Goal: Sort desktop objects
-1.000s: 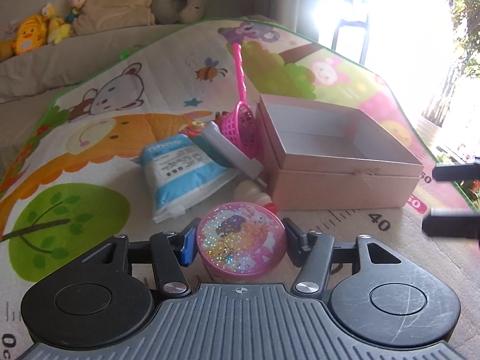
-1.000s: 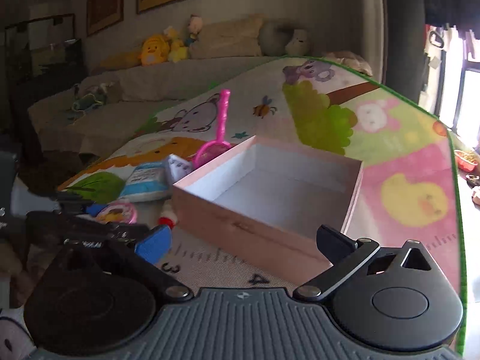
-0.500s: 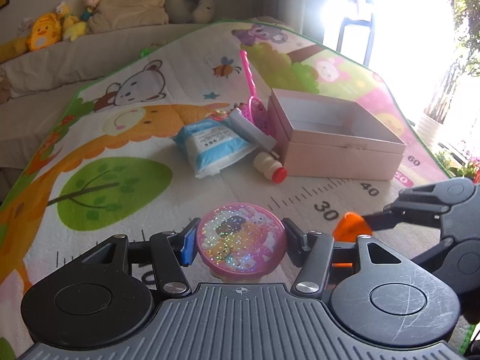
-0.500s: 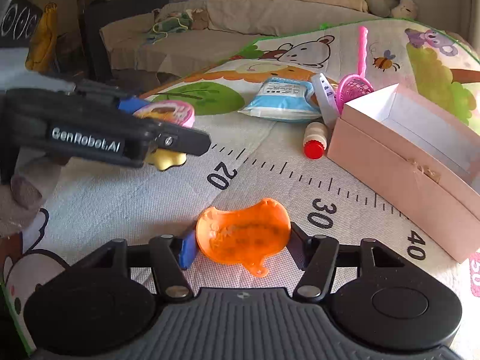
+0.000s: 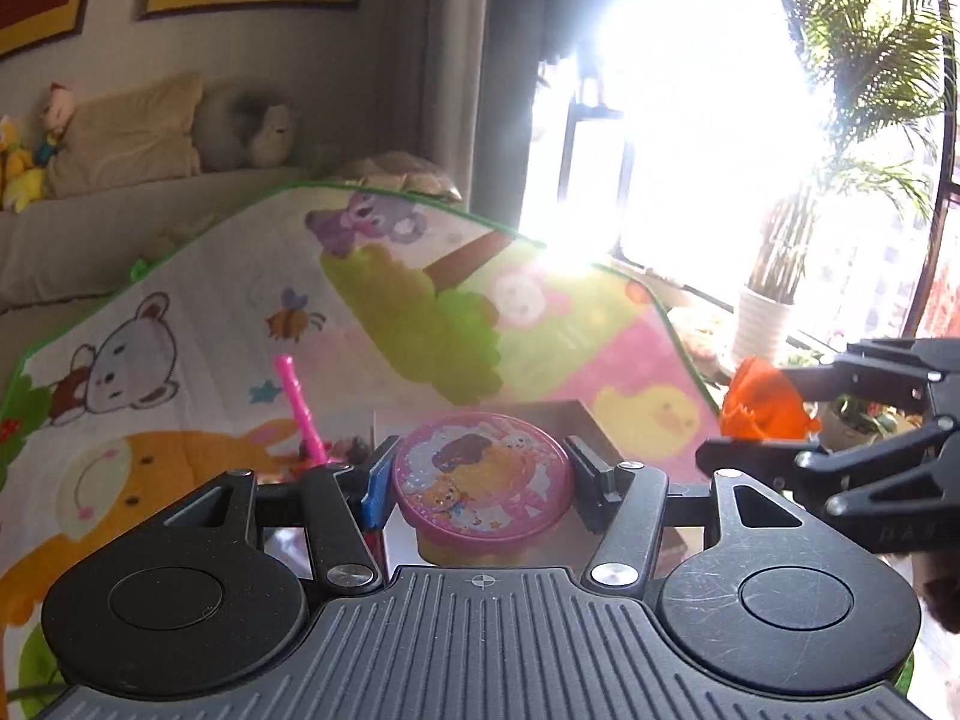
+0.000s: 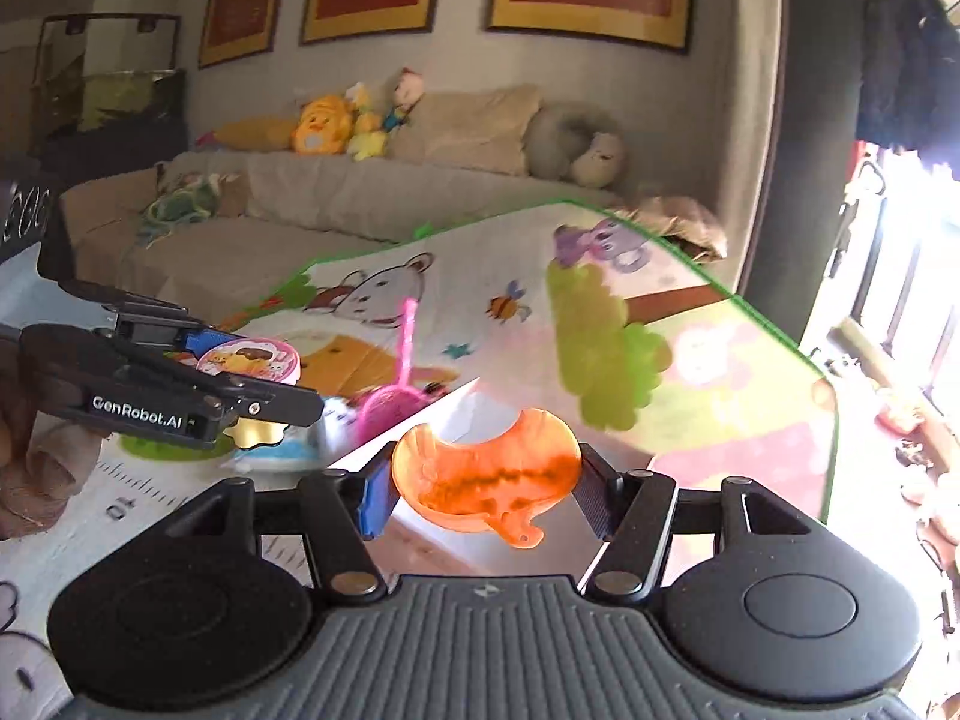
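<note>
your left gripper (image 5: 480, 480) is clamped on a round pink tub (image 5: 480, 483), both pads against its rim, no slack showing. the tub has a glittery cartoon lid with a pink border and a yellowish body under it. it's round so no real long axis; the lid faces up and tips a little toward the camera. you're holding it in the air over the near edge of the pink box (image 5: 591, 420), which is mostly hidden behind it. from the right wrist view the same tub (image 6: 249, 363) shows side-on in the left gripper (image 6: 240, 372), lid up, above the play mat (image 6: 690, 360).

your right gripper (image 6: 483, 489) is closed on an orange scoop-shaped toy (image 6: 486, 477), pads pressing its left and right ends. it's translucent orange plastic, a shallow dish with a scalloped far rim and a small tab with a hole on the near side. its long axis runs left to right across the jaws, the hollow faces up, the tab points back toward the camera. it hangs over the box's (image 6: 474, 414) open white inside. in the left wrist view the toy (image 5: 762, 405) sits in the right gripper (image 5: 774, 414) just to the right, near the tub's height.

beside the box lie a pink sieve with a long handle (image 6: 402, 360) pointing away toward the sofa (image 6: 360, 204), and a blue-white packet (image 6: 288, 450), partly hidden.
</note>
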A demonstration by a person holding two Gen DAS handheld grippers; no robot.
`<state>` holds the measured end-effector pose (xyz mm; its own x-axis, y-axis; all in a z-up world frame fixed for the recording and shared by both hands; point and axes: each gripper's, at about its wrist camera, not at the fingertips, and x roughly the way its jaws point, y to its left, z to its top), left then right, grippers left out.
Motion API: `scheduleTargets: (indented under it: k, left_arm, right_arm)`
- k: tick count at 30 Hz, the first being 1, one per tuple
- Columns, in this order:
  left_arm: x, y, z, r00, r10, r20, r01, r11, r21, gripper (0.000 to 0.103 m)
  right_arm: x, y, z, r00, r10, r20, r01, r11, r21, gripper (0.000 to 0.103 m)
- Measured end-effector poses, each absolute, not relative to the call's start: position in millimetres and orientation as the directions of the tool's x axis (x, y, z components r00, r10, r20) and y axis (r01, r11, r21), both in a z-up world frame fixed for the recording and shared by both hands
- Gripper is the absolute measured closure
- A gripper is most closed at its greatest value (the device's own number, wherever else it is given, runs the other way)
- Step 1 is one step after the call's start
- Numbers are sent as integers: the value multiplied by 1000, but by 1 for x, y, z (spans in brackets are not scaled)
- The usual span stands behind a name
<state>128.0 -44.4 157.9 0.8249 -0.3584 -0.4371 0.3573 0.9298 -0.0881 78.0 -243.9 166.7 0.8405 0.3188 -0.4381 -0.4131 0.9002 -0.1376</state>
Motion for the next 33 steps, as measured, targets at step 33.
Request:
scheduleTargets:
  k: [33]
  left_arm:
    - [50, 91, 30, 843, 103, -528, -154, 987, -52, 2]
  right_arm:
    - [74, -84, 35, 741, 370, -560, -623, 690, -368, 68]
